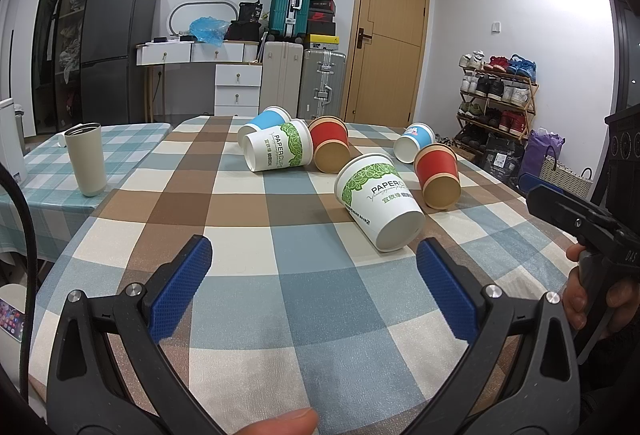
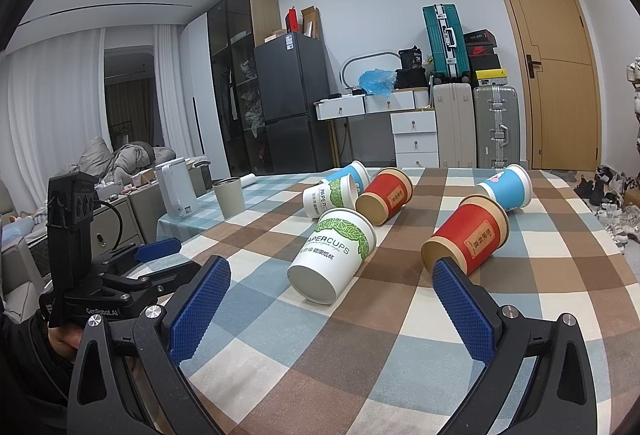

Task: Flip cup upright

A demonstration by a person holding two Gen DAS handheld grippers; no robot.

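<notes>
Several paper cups lie on their sides on a checked tablecloth [image 1: 280,275]. The nearest is a white and green cup [image 1: 378,205], also in the right wrist view [image 2: 334,255], its base towards me. A red cup [image 1: 438,175] [image 2: 468,239] lies to its right, a blue cup [image 1: 414,142] [image 2: 506,189] behind that. Further back lie a white cup [image 1: 278,150], a blue cup [image 1: 262,121] and a red cup [image 1: 330,143]. My left gripper [image 1: 314,259] is open and empty, short of the nearest white cup. My right gripper [image 2: 332,285] is open and empty, near the same cup.
An upright beige tumbler [image 1: 86,159] stands on the adjoining teal checked table at left. A white appliance [image 2: 176,187] stands behind it. The right gripper's body [image 1: 580,223] shows at the right edge of the left wrist view. Suitcases, drawers and a shoe rack [image 1: 496,95] stand beyond the table.
</notes>
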